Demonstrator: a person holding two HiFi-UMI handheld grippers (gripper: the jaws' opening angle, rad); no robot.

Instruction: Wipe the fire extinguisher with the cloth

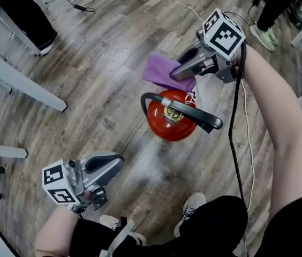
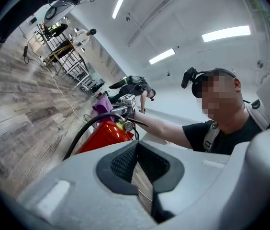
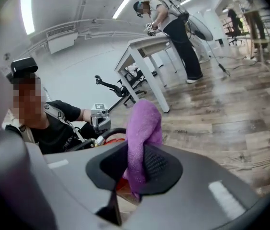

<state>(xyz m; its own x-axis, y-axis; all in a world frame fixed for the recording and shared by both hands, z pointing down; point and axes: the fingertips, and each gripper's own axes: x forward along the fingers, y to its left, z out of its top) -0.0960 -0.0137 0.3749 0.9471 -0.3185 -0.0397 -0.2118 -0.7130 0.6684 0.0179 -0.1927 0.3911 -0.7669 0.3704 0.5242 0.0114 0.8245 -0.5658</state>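
Note:
A red fire extinguisher (image 1: 170,123) with a black hose and handle stands on the wooden floor, seen from above in the head view. Just beyond its top, my right gripper (image 1: 175,75) is shut on a purple cloth (image 1: 161,70). In the right gripper view the cloth (image 3: 143,123) sticks up from between the pads of the right gripper (image 3: 135,166). My left gripper (image 1: 120,160) hovers level at the near left, shut and empty, a short way off the extinguisher. In the left gripper view, the extinguisher (image 2: 101,134) lies ahead of the closed left gripper (image 2: 137,166).
White table legs (image 1: 25,87) stand at the left. A white cable (image 1: 249,143) trails over the floor by my right arm. My shoes (image 1: 191,205) are close below the extinguisher. Other people stand at a white table (image 3: 147,47) farther off.

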